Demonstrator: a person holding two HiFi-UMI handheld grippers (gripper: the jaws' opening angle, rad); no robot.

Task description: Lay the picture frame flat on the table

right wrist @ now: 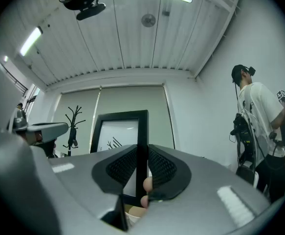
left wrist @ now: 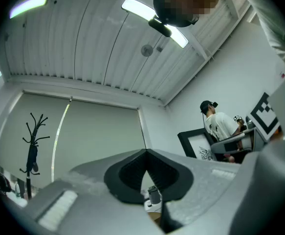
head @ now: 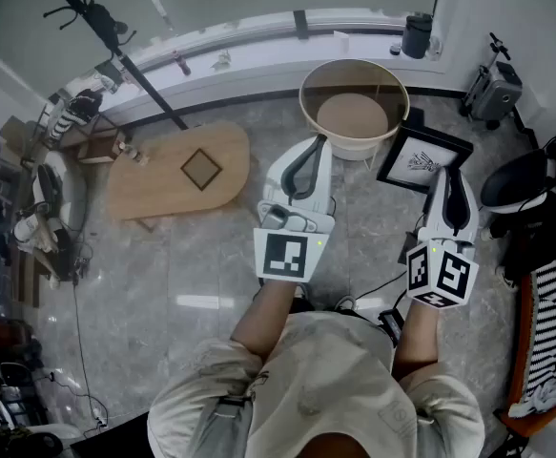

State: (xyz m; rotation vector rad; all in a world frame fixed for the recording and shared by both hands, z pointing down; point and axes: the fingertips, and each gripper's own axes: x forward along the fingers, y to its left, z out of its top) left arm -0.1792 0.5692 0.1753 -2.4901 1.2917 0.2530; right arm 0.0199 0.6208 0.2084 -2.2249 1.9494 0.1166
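The black picture frame (head: 422, 158) with a white print stands tilted just right of a round beige table (head: 308, 103). My right gripper (head: 446, 175) is at the frame's near right edge. In the right gripper view the pads (right wrist: 164, 168) press on that upright black edge (right wrist: 142, 131), so my right gripper (right wrist: 142, 153) is shut on it. My left gripper (head: 318, 143) hovers at the round table's near rim. Its jaws (left wrist: 145, 153) meet at the tips with nothing between them. The frame (left wrist: 196, 143) shows to its right in the left gripper view.
An oval wooden low table (head: 177, 175) lies to the left on the marble floor. A black coat stand (head: 115, 36) leans at back left. A dark cup (head: 416, 34) sits on the window ledge. Bags (head: 492, 89) and a striped cloth (head: 549, 332) crowd the right. Another person (right wrist: 259, 126) stands nearby.
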